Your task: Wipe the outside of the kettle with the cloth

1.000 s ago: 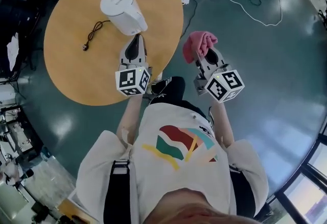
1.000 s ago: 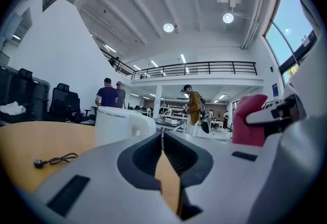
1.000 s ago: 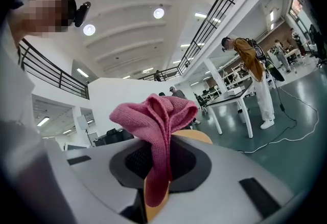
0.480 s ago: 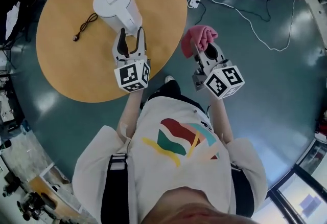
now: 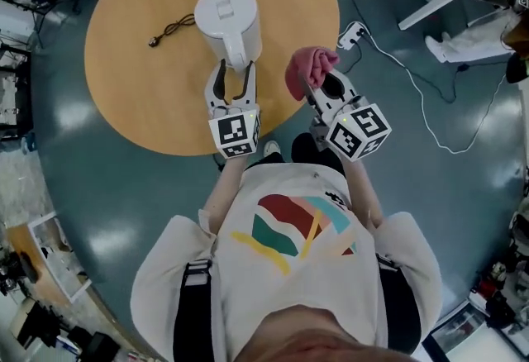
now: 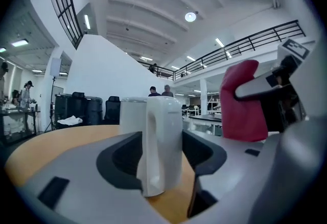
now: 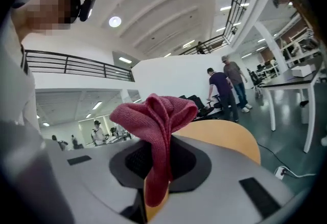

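Observation:
A white kettle (image 5: 226,20) stands upright on the round wooden table (image 5: 140,88), its handle (image 6: 162,141) turned toward me. My left gripper (image 5: 232,75) has just been opening its jaws. The handle now stands between them, with dark gaps showing on both sides. A crumpled red cloth (image 5: 308,71) is pinched in my right gripper (image 5: 321,86), which hovers over the table's near right edge, to the right of the kettle. In the right gripper view the cloth (image 7: 154,120) bunches above the jaws and hangs down between them.
A black cable (image 5: 173,25) lies loose on the table left of the kettle. On the floor right of the table are a white power strip (image 5: 350,33) and its cord. White desk legs (image 5: 430,9) stand at the upper right. People stand far off in the hall.
The left jaws went from shut to open and closed in on the kettle's handle. The right gripper carried the cloth from over the floor to the table's edge, nearer the kettle.

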A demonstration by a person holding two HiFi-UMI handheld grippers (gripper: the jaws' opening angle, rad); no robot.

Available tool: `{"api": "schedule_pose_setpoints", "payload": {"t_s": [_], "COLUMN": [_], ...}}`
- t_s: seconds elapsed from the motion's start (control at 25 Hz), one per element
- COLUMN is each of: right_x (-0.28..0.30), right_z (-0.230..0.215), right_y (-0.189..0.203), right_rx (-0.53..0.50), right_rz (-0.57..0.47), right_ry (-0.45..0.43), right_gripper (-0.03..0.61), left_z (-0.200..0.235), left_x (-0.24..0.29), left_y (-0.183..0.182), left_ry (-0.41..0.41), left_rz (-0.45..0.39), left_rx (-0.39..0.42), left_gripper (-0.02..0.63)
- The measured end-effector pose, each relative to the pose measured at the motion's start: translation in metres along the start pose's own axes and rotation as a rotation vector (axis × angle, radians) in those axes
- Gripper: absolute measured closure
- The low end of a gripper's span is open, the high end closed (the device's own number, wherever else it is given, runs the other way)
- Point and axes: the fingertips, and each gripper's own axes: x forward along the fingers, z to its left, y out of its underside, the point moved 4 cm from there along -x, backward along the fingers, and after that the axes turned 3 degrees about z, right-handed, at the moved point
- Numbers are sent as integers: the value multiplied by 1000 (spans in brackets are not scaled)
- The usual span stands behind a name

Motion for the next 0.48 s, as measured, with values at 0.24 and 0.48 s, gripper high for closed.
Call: {"api": "schedule_pose_setpoints", "payload": {"t_s": [0.24,0.48], "right_x": [38,62], "right_z": [-27,-55], "right_y": [-6,-9], "right_rx": [-7,-22], "right_rz": [119,195], "right_ry": [-201,-339], "right_gripper": [532,531], "left_z": [-14,-28], "left_x": [16,43], "left_y": [8,4], "left_ry": [-29,-24], "left_rz": [4,41], "left_rx": [35,144], "left_gripper": [344,345]}}
